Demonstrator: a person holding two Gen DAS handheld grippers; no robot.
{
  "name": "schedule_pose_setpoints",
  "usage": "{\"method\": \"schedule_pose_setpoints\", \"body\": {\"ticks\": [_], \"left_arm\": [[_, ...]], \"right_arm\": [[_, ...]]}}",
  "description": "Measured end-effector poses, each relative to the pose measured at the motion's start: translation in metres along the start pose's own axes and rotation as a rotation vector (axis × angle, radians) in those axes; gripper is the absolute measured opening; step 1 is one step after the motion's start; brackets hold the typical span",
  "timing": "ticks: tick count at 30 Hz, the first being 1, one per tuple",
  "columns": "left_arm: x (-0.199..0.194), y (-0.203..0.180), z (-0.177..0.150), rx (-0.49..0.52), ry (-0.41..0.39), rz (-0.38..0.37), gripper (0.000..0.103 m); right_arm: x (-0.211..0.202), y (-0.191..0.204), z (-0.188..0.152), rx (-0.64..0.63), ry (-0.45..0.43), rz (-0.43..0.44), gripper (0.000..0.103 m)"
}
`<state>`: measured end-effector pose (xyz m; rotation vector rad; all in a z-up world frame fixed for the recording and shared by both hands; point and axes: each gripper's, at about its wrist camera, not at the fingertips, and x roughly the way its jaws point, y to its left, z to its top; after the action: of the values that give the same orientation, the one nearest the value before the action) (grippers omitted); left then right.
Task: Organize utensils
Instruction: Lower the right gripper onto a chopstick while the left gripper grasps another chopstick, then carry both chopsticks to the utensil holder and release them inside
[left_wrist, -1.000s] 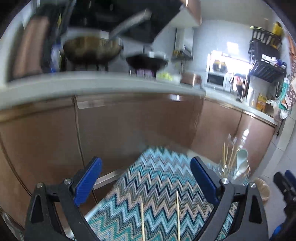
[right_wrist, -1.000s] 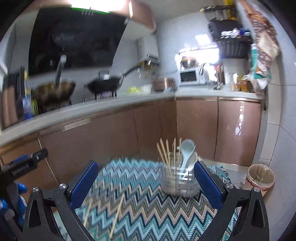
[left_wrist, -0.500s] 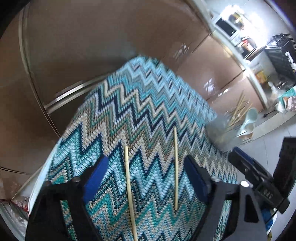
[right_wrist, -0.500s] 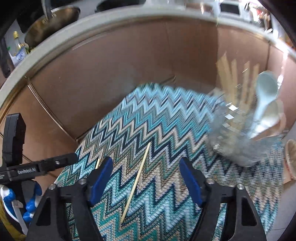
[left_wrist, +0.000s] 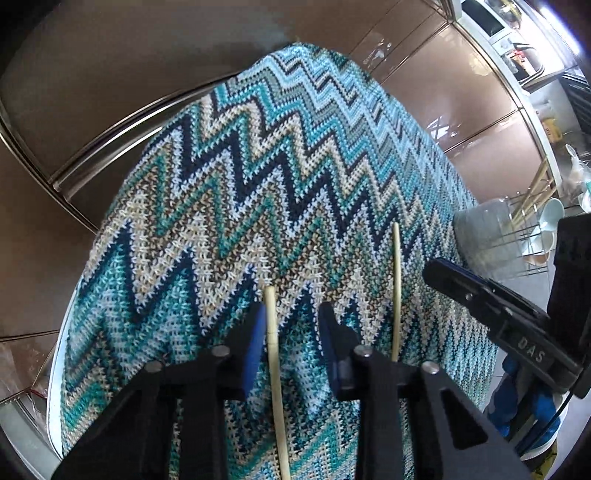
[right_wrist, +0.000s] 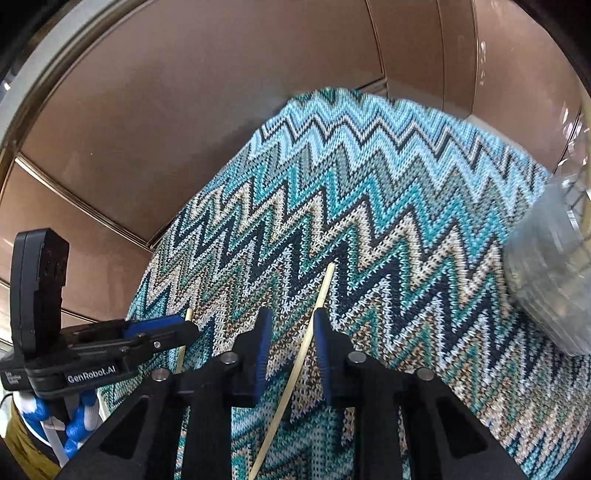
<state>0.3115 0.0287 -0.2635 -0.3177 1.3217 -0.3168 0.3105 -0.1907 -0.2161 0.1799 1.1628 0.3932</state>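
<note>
Left gripper (left_wrist: 291, 343) and right gripper (right_wrist: 291, 343), wide apart a moment ago, closing around separate chopsticks (left_wrist: 275, 369) (right_wrist: 295, 369) beside holder (right_wrist: 550, 273); pickup imminent.

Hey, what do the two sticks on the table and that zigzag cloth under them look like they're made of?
The two chopsticks look like pale bamboo or light wood: matte, cream-yellow, thin and unpainted; plastic can't be ruled out. The zigzag cloth looks knitted or woven yarn: visible stitch texture, dull, no sheen.
</note>
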Motion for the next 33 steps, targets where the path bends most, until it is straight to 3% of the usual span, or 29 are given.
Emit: {"method": "schedule_pose_setpoints", "body": {"ticks": [7, 14, 19, 26, 33], "left_arm": [[0.009, 0.004, 0.001, -0.006, 0.015, 0.003, 0.015], [0.01, 0.005, 0.001, 0.011, 0.004, 0.005, 0.012], [0.011, 0.006, 0.001, 0.014, 0.001, 0.014, 0.006], [-0.002, 0.009, -0.003, 0.007, -0.036, 0.016, 0.005], [-0.049, -0.003, -0.024, 0.05, -0.188, 0.005, 0.005]], "right_arm": [[0.021, -0.011, 0.01, 0.035, 0.056, 0.01, 0.012], [0.043, -0.015, 0.016, 0.04, 0.103, -0.064, 0.012], [0.047, -0.015, 0.018, 0.053, 0.104, -0.064, 0.007], [0.008, -0.011, 0.001, 0.062, 0.012, -0.016, 0.006], [-0.067, 0.016, -0.036, -0.011, -0.175, 0.001, 0.006]]}}
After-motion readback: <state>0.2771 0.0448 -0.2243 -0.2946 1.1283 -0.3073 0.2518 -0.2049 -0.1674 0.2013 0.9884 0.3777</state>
